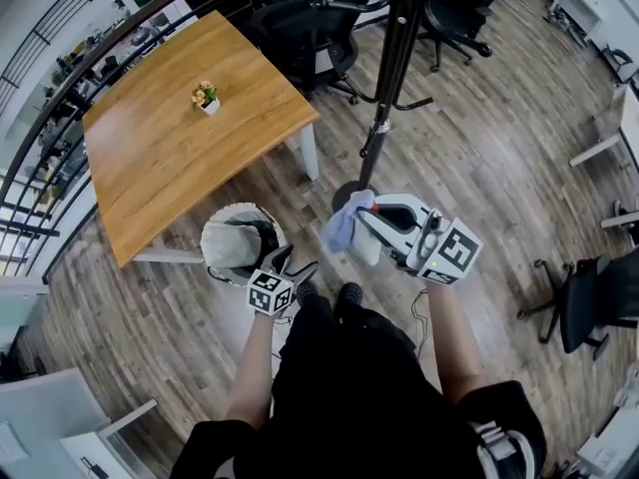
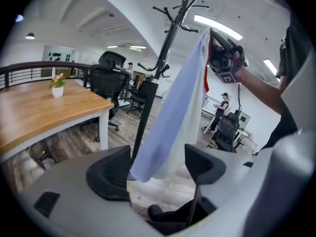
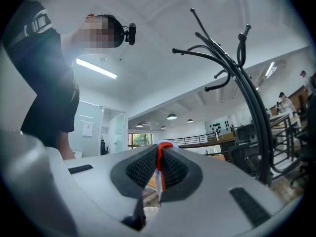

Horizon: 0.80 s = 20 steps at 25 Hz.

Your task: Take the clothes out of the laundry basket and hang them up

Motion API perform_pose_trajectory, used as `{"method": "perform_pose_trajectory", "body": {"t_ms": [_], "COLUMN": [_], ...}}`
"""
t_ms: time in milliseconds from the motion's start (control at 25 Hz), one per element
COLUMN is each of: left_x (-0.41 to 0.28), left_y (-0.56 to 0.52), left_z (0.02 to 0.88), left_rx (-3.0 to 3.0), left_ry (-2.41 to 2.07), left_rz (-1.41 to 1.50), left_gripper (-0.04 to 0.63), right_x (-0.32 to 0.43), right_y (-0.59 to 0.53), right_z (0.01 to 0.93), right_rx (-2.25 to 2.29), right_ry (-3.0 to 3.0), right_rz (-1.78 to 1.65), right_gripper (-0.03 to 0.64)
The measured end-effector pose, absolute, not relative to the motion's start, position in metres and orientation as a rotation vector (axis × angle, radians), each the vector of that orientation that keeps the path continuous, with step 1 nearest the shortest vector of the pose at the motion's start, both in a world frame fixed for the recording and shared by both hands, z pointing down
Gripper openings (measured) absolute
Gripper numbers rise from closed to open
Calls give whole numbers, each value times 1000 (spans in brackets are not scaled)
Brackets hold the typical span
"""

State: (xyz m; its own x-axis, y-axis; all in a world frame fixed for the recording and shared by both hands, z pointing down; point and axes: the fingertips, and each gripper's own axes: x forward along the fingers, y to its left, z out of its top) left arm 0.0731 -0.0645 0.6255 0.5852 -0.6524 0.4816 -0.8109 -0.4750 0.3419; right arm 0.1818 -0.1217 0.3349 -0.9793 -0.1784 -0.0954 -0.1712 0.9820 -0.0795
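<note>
My right gripper (image 1: 365,216) is shut on a pale blue and white garment (image 1: 342,230) with a red-orange trim (image 3: 159,158), held up in front of the black coat rack (image 1: 391,58). In the left gripper view the garment (image 2: 173,107) hangs down from the right gripper (image 2: 217,46), and its lower end dangles between the pads of my left gripper (image 2: 155,168). Those jaws stand wide open and press on nothing. The left gripper (image 1: 298,264) is low, beside the round white laundry basket (image 1: 250,208), which holds a whitish garment (image 1: 228,244).
A wooden table (image 1: 160,138) with a small potted plant (image 1: 206,97) stands to the left of the basket. Black office chairs (image 1: 300,18) crowd behind the rack's base (image 1: 349,193). Another chair (image 1: 589,302) is at the right. A railing (image 1: 50,98) runs along the left.
</note>
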Motion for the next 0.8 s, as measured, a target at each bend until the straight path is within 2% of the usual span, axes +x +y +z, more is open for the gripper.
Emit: {"method": "perform_pose_trajectory", "body": {"t_ms": [160,400,560,600,640,680,800], "left_x": [114,176,202,203,203,201,194], "left_y": [-100,-149,-156,-154,-152,-151,-154], "left_z": [569,422,414,414,412,410,402], "left_rx": [2486,2962,3079,3079,3072,3061,3016], "left_ry": [-1085,-926,-595,-508,-434,-381,-313], "left_rz": [326,171,258,256,240,215,146], "left_gripper": [347,345,342,284,105,53,40], "right_x": [180,178,175,173,172,171,170], "right_y": [-124,-125,-126,-128,-131,-134,-146], "right_z": [330,336,335,334,333,332,329], "right_rx": [-276,-256,-241,-244,-248,-253,-301], "right_ry": [3046,3098,3077,3078,3079,3075,3048], "right_rz": [-84,-86,-130,-128,-125,-125,-138], "right_gripper": [18,18,18,18,18,18,20]}}
